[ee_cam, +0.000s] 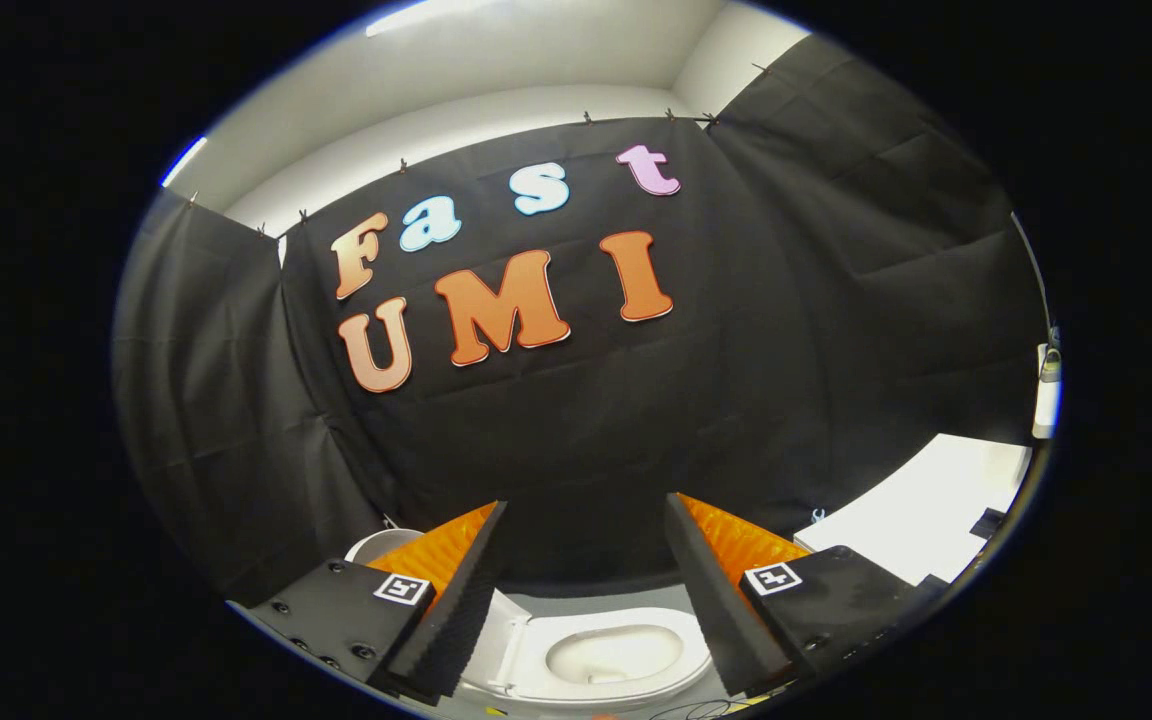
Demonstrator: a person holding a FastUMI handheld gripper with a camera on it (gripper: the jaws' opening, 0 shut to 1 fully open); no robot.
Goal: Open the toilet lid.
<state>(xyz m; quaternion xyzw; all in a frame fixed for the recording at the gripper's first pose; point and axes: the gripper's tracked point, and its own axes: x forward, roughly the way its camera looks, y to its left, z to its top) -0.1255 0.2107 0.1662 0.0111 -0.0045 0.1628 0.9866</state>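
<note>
Toilet lid (504,640) raised, bowl (616,655) bare, hand-held gripper (586,530) spread wide, empty

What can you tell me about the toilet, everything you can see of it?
The toilet is white and glossy, like ceramic with a plastic seat. It sits low between and beyond the gripper, whose jaws stand wide apart with nothing in them, touching neither seat nor lid. The oval seat ring lies flat around the open bowl, which looks pale inside. The lid is already raised, leaning off one side of the seat at its hinge. It stands on a grey floor before the black cloth wall.
</note>
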